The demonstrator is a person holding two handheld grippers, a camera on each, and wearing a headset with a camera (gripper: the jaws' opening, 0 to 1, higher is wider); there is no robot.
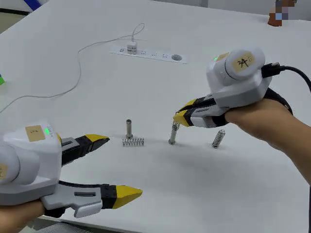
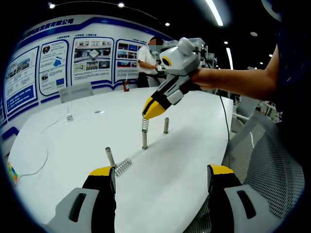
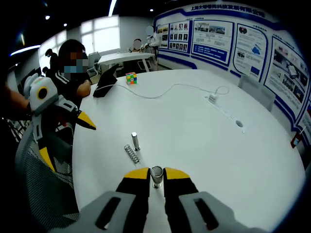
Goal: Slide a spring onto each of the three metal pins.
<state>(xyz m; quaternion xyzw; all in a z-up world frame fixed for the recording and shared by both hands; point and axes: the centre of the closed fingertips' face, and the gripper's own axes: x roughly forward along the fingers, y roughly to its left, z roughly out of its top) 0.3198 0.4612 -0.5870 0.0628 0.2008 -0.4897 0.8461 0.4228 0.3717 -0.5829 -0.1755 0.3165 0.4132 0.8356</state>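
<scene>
Right gripper (image 3: 156,174) pinches a spring (image 1: 175,126) atop the middle pin (image 1: 172,138). Left gripper (image 1: 124,166), jaws spread, hovers near a loose spring (image 1: 133,141).

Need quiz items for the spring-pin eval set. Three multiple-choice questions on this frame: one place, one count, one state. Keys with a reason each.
1. Where is the loose spring?
A. lying on the table beside the bare pin
B. hanging off the table edge
C. standing on end

2. How many pins stand on the table?
A. two
B. three
C. five

3. The left gripper's jaws are:
A. shut on a pin
B. open, empty
C. shut, empty

Key:
1 A, it lies flat by that pin's foot.
2 B, there are the bare pin, the middle pin where the right gripper grips the middle spring, and the far pin, already sprung.
3 B, the jaws stand wide apart.
</scene>
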